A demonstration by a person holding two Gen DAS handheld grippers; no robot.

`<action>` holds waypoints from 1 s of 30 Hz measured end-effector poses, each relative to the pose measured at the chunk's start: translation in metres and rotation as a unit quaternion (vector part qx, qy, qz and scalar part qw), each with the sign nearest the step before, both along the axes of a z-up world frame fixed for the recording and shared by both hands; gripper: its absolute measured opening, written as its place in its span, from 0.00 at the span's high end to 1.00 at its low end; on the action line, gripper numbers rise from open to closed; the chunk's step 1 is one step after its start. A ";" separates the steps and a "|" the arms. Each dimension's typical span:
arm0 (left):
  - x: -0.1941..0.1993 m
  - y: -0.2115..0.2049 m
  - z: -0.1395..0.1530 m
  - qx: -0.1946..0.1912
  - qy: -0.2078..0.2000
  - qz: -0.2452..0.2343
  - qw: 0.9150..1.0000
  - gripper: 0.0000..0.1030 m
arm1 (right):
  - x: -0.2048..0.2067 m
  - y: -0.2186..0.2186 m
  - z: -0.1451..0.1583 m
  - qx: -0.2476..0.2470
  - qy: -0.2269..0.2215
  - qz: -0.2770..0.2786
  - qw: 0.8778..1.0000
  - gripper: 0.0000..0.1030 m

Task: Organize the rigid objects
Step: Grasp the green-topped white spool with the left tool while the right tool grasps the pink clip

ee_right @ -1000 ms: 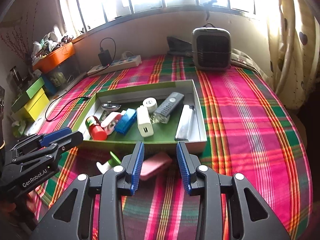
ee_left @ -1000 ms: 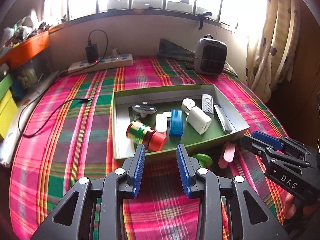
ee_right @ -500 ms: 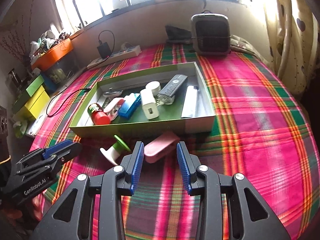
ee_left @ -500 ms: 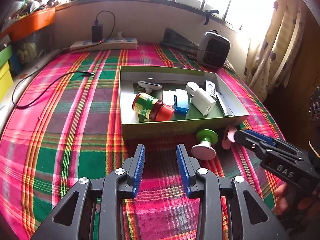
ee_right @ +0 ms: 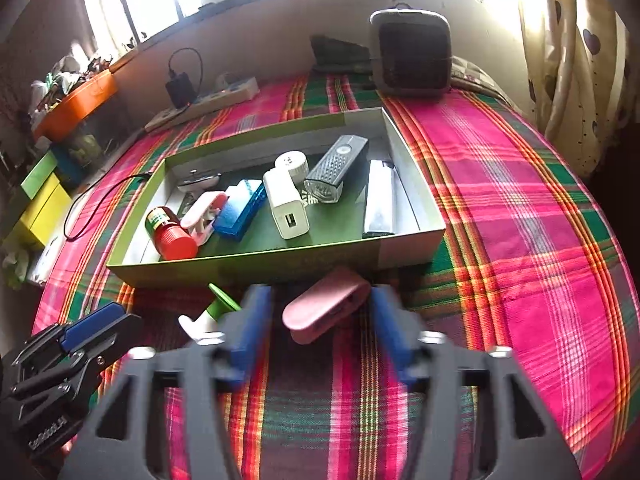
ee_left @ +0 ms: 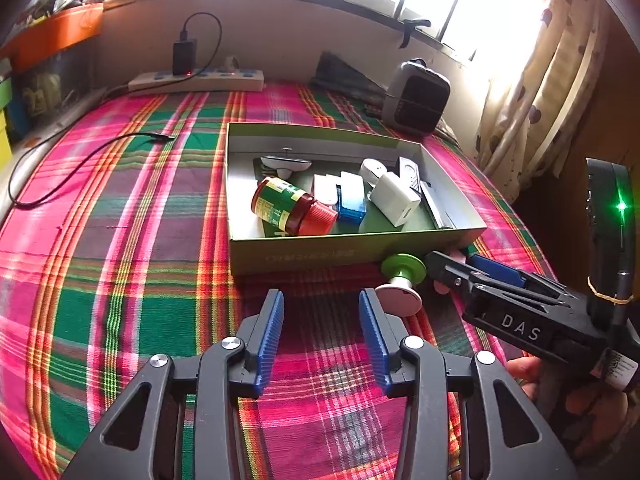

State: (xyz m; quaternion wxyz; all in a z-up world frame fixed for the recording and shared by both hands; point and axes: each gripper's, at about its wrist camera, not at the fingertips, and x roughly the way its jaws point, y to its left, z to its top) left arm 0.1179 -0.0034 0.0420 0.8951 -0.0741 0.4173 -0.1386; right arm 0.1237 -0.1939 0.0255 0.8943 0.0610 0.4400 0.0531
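Observation:
A green cardboard box (ee_left: 304, 258) (ee_right: 240, 266) lies on the plaid cloth and holds a red-capped jar (ee_left: 294, 210) (ee_right: 170, 232), a blue case (ee_left: 352, 202) (ee_right: 240, 210), a white charger (ee_left: 394, 202) (ee_right: 286, 208), a grey remote (ee_right: 336, 168) and other small items. In front of the box lie a green-and-white spool (ee_left: 402, 282) (ee_right: 212, 312) and a pink case (ee_right: 326, 306). My right gripper (ee_right: 322, 330) is open with the pink case between its fingers. My left gripper (ee_left: 320, 336) is open and empty, left of the spool.
A grey heater (ee_left: 416, 98) (ee_right: 412, 52) stands behind the box. A power strip (ee_left: 196, 80) with a charger and a black cable (ee_left: 80, 160) lies at the back left. Orange, green and yellow bins (ee_right: 48, 184) stand along the left side. A curtain (ee_right: 576, 60) hangs right.
Both grippers have pulled back from the box and dropped lower. The right gripper has moved forward around the pink case. The spool and case now show fully.

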 end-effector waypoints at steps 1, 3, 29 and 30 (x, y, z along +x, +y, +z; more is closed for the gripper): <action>0.001 0.000 -0.001 0.000 0.001 -0.001 1.000 0.63 | 0.001 0.000 -0.001 -0.001 0.001 0.000 1.000 0.36; 0.001 -0.001 -0.002 -0.002 0.002 -0.004 1.000 0.63 | 0.001 0.000 -0.001 -0.005 0.001 -0.004 1.000 0.36; 0.006 -0.036 -0.001 0.002 0.023 -0.047 0.999 0.57 | -0.001 -0.026 -0.011 -0.060 0.015 0.001 0.998 0.36; 0.006 -0.039 -0.001 0.003 0.023 -0.049 0.999 0.57 | -0.001 -0.026 -0.011 -0.057 0.014 0.011 0.998 0.36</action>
